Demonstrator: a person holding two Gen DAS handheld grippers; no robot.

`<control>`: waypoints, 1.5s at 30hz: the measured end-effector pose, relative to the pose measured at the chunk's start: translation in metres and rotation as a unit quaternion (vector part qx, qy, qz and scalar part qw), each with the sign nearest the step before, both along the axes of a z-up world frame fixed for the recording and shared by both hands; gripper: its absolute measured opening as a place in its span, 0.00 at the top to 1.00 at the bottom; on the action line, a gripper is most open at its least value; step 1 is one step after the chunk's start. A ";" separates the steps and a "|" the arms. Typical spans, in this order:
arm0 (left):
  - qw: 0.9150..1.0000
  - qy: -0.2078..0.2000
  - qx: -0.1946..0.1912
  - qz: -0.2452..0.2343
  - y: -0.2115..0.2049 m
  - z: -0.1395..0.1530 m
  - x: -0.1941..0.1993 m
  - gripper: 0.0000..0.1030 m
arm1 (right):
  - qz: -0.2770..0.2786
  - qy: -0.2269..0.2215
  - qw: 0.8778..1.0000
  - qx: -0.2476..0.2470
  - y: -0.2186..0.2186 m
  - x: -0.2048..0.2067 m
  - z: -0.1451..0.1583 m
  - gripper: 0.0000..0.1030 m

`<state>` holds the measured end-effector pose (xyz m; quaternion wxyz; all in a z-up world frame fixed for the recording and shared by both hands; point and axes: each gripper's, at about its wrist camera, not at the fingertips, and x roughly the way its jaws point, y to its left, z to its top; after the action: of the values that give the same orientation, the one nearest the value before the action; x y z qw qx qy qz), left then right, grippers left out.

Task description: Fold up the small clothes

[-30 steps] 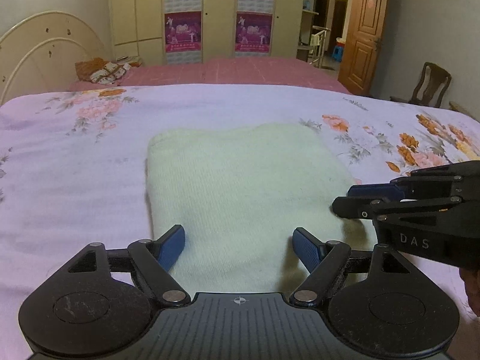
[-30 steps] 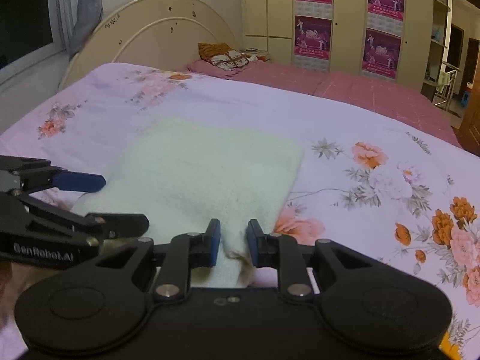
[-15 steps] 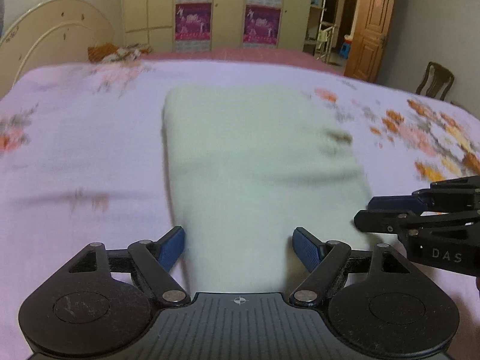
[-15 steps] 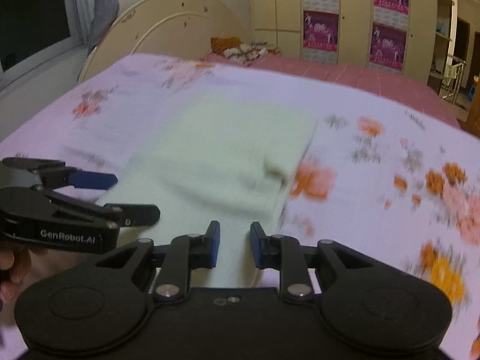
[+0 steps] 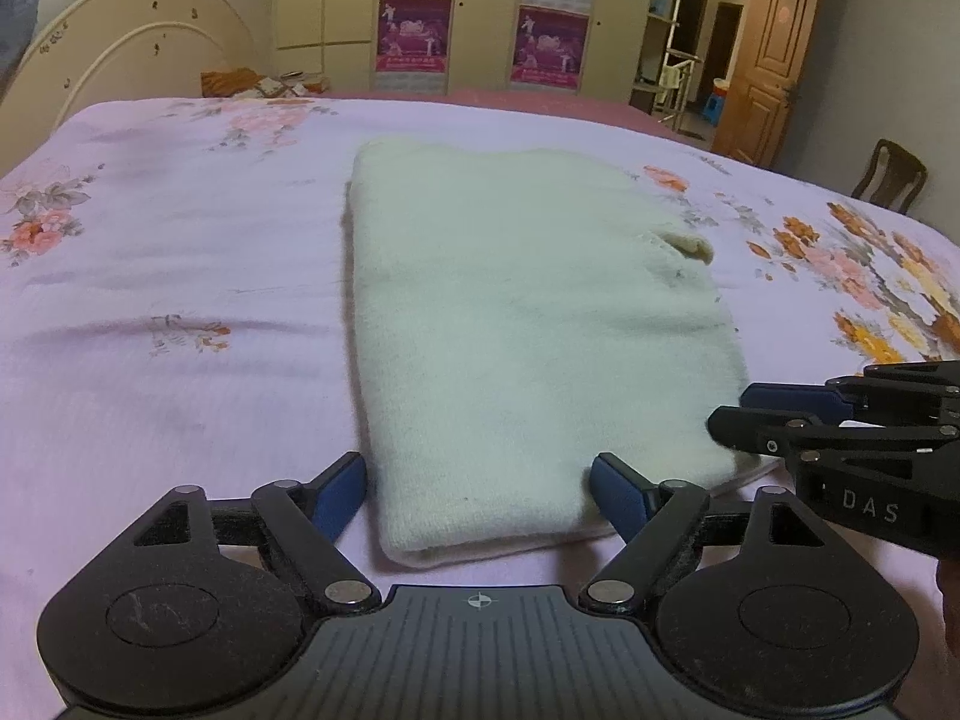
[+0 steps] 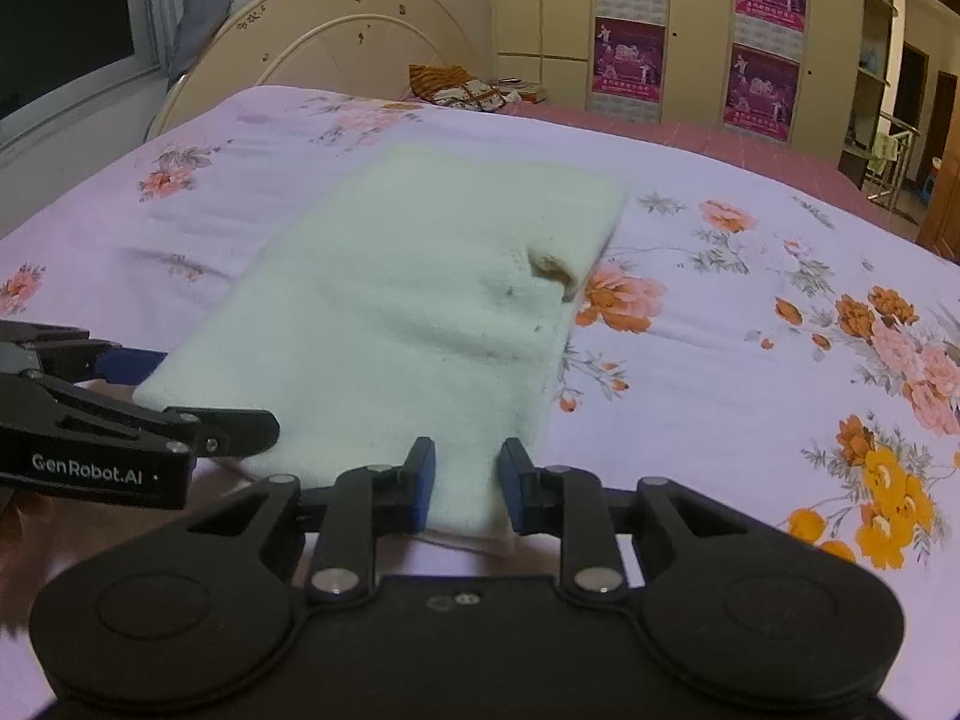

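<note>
Left gripper point(image 5: 478, 489) wide open, right gripper point(image 6: 465, 483) part-open, both empty; one folded garment point(image 5: 528, 330).

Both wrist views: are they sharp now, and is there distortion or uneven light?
Left wrist view: the folded cream garment is sharp; fisheye bends the flowered bedsheet, corners dark. Right wrist view: garment slightly soft, window black, room dim.
</note>
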<state>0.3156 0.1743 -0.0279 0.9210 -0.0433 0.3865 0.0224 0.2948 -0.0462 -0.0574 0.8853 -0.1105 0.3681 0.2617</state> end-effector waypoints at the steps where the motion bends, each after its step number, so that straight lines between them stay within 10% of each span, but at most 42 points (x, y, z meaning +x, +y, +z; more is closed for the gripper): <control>1: 1.000 0.002 0.000 0.002 0.000 0.001 0.000 0.20 | 0.000 -0.001 1.000 -0.004 0.001 0.000 0.000 0.76; 13: 0.999 -0.047 -0.003 0.019 -0.002 0.046 -0.050 0.20 | -0.066 0.015 0.997 0.036 -0.030 -0.020 0.034 0.50; 17: 0.996 -0.084 -0.020 0.031 -0.002 0.078 -0.097 0.04 | -0.080 0.005 0.993 0.082 -0.058 -0.054 0.067 0.23; 25: 0.993 -0.114 -0.031 0.030 -0.015 0.122 -0.194 0.00 | -0.080 -0.018 0.988 0.132 -0.090 -0.147 0.125 0.02; 45: 0.989 -0.148 -0.018 0.010 -0.040 0.157 -0.335 0.00 | -0.098 -0.099 0.985 0.099 -0.088 -0.290 0.156 0.01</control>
<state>-0.0197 0.1340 0.1295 0.9668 -0.0667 0.2459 0.0180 0.0044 -0.1341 0.0991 0.9452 -0.0113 0.2603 0.1967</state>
